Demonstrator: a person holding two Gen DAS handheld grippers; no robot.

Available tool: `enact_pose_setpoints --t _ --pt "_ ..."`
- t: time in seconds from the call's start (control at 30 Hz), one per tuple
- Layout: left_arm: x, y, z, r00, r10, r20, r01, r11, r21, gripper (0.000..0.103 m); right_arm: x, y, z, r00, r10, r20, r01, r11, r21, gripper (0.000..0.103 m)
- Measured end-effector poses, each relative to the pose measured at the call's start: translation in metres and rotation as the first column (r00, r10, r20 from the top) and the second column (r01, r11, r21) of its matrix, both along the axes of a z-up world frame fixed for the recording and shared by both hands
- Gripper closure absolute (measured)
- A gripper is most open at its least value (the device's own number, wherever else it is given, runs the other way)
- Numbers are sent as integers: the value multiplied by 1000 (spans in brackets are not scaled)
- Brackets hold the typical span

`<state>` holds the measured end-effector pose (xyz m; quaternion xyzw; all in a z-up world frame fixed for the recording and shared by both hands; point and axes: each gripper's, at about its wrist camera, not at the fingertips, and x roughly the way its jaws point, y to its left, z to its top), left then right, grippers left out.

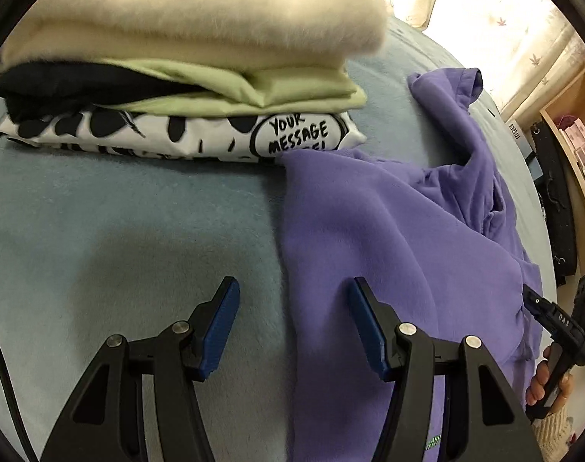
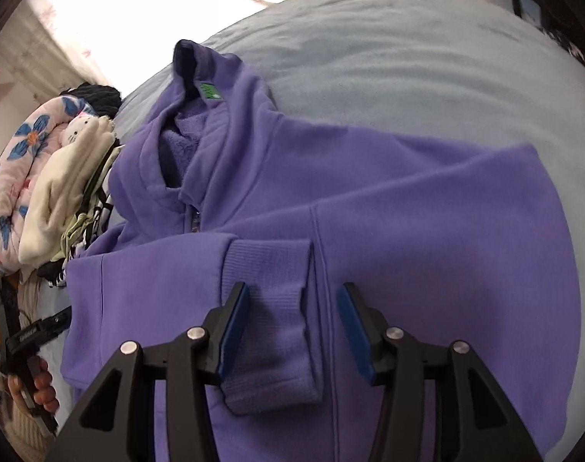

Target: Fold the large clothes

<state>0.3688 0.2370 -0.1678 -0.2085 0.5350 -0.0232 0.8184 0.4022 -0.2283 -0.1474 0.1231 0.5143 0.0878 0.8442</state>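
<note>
Purple fleece garment: a zip-front sweatshirt [image 2: 369, 208] lies spread on a pale blue blanket [image 2: 388, 46], collar toward the far end, a green label inside the neck.
Sleeve: one sleeve is folded across the chest; its ribbed cuff [image 2: 269, 308] lies on the body of the garment.
Right gripper [image 2: 292, 327]: jaws spread, blue pads apart, nothing pinched. The cuff lies below and between the fingers, nearer the left-hand finger [image 2: 234, 331] in this view; whether that pad touches the cloth cannot be told.
Left gripper [image 1: 294, 319]: jaws spread, gripping nothing. It hangs over the edge of the sweatshirt [image 1: 388, 238], one finger above bare blanket [image 1: 119, 231], the other above purple cloth.
Hands: in the left wrist view a hand [image 1: 546, 381] in a cream knit sleeve holds the right tool at the lower right edge; in the right wrist view a hand [image 2: 34, 381] holds the left tool at the lower left.
Folded stack [image 1: 184, 77]: lies on the blanket beyond the left gripper, just beside the sweatshirt's far edge. Top to bottom: cream fluffy piece, light green piece, black piece, white-and-black printed piece lettered "YOUR MESSAGE".
Floral bedding [image 2: 19, 161]: pink with blue flowers, rolled behind the stack in the right wrist view.
Shelving [image 1: 577, 142]: wooden, at the right edge beyond the bed.
</note>
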Motion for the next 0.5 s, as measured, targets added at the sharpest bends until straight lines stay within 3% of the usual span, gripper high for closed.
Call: enact_pose_setpoints --t 0.03,0.07,0.2,0.23,0.27,0.37,0.5 --pt "2 0 -2 1000 4 -3 -4 1000 -9 45 -2 3 2 999 43 8 -43 999 15 74" --pt "5 -1 -4 1000 6 -2 -6 1000 -13 45 -3 6 3 998 64 11 -64 998 3 98" --pt "9 -7 -4 1000 1 -1 -1 1000 1 48 -16 7 19 994 58 90 -50 995 -83 99" --pt "9 -11 -1 1000 -9 14 9 1000 17 55 -22 4 27 991 42 129 -32 996 -78 99" --pt "9 -12 1 999 -23 26 23 999 30 79 -25 0 33 987 23 157 -11 997 -78 99" --pt "11 -36 6 996 -82 33 76 983 169 84 -27 -10 33 979 -54 196 87 983 -160 99" --pt "11 -73 3 987 -156 27 132 908 397 84 -17 0 -5 996 -37 85 58 965 -257 99"
